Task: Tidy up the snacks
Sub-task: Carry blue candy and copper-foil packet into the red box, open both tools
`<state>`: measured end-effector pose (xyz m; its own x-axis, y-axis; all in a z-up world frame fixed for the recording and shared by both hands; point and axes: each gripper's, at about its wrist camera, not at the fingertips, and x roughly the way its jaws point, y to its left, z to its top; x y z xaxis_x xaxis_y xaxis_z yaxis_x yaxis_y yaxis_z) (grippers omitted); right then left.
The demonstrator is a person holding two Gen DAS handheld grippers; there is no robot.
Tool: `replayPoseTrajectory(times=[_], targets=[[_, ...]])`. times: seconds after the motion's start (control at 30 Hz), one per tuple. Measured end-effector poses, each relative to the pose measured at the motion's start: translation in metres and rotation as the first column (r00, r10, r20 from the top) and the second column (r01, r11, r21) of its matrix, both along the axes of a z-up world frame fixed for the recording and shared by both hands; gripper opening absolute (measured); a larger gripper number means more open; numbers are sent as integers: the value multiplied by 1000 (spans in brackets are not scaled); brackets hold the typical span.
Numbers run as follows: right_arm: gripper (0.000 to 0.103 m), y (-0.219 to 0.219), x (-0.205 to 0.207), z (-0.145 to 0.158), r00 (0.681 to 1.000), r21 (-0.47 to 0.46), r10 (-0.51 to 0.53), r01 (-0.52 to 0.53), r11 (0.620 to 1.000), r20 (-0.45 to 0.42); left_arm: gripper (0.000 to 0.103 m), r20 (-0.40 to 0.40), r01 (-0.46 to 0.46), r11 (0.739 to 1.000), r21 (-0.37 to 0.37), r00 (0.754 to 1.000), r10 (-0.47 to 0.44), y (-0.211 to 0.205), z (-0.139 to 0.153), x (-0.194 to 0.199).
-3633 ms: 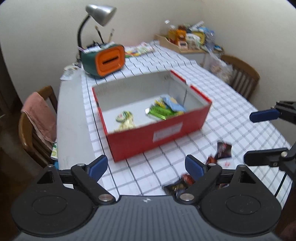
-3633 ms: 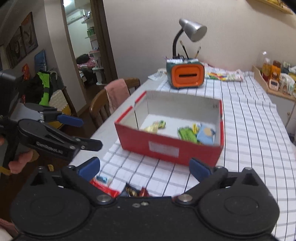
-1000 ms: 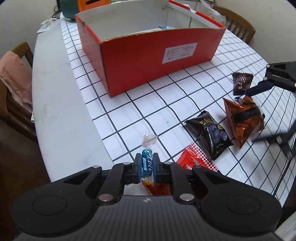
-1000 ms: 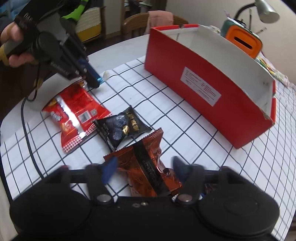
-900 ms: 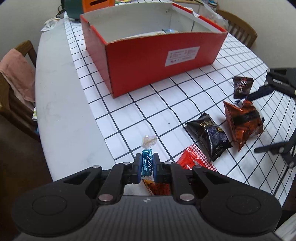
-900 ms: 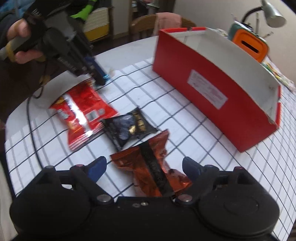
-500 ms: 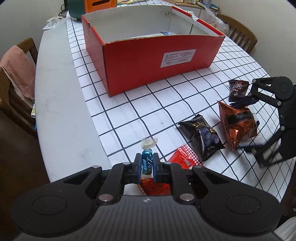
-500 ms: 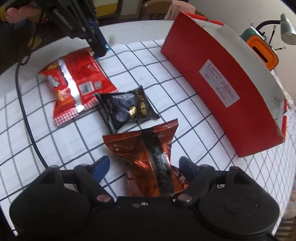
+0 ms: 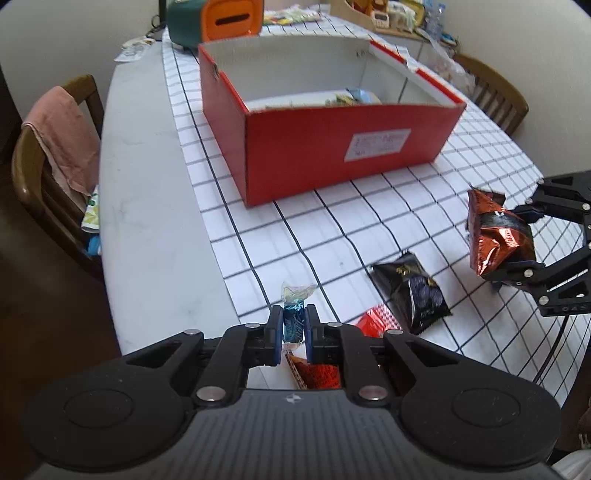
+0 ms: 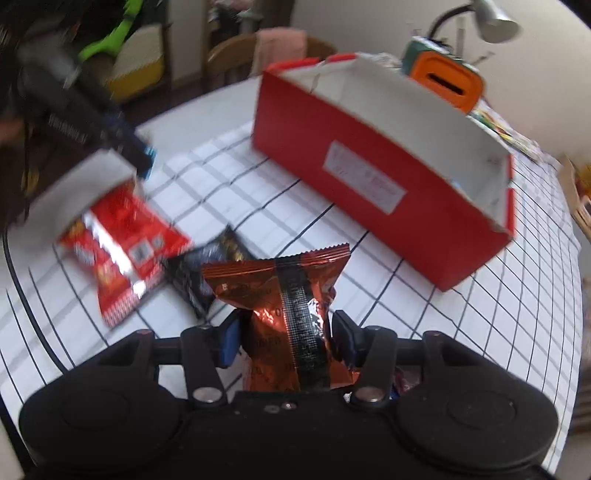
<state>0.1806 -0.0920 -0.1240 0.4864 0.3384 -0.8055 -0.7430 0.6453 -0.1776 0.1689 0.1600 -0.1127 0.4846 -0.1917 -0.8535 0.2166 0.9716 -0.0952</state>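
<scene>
A white oval table is shown, partly covered by a white cloth with a black grid. On the cloth stands an open red cardboard box with a white interior and a white label on its long outer wall; a few small wrapped snacks are seen lying inside, against the far part of its floor. Behind the box, an orange and green desk organiser is placed near the table's far end. 2 wooden chairs are visible, 1 at the left edge with a pink towel draped over its back.

In front of the box, 3 snack packets are seen. A red packet lies flat on the cloth, partly hidden beneath the left gripper in the left wrist view. Just beside it lies a black packet. A copper-orange packet is held between the fingers of the right gripper, whose jaws are closing at a middling width, with the pads pressed against the packet's creased sides; the packet appears raised clear of the cloth.

The left gripper is shown with its jaws drawn narrow and clamped on a small blue-wrapped candy, held upright above the cloth's near left edge, its clear twisted end projecting beyond the fingertips.
</scene>
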Motion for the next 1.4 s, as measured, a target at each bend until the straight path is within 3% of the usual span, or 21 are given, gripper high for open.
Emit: replayPoseTrajectory(times=[0.47, 0.8, 1.03, 1.4], targets=[[51, -15, 20, 77, 979, 247, -201, 189, 950, 21, 11, 146, -75, 995, -58, 986, 83, -8, 69, 7], [51, -14, 65, 118, 962, 329, -267, 233, 915, 61, 11, 242, -126, 991, -52, 961, 135, -28, 115, 47], [51, -11, 105, 125, 950, 329, -305, 269, 905, 61, 11, 228, -179, 983, -28, 957, 181, -35, 116, 94], [51, -4, 178, 105, 934, 280, -356, 337, 899, 16, 11, 152, -243, 970, 12, 959, 239, -41, 97, 165]])
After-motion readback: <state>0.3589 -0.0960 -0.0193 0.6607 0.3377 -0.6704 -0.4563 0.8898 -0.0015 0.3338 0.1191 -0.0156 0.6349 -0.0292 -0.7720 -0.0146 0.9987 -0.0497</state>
